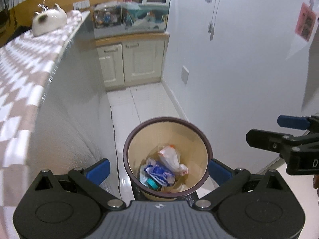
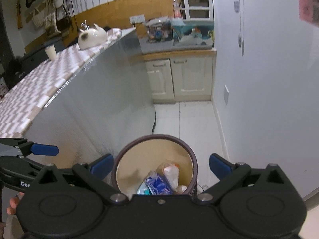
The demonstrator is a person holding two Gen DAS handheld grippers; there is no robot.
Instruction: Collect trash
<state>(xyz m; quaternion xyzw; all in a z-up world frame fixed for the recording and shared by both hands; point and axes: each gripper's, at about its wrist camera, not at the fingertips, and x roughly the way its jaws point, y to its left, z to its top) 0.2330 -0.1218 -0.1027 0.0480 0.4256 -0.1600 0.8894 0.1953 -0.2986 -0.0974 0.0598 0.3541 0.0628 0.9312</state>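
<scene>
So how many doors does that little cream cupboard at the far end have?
2: a left door and a right door, side by side on the cupboard under the fish tank.

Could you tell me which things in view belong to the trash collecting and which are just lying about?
Job: bin; the trash in it, a white bag, a blue wrapper; left gripper and right gripper, both open and empty.

Lying about: cat ornament, cup, checked cloth, cabinet, tank.

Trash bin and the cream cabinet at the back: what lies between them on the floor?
Only bare white floor tiles separate the trash bin from the cabinet; both wrist views show this.
</scene>
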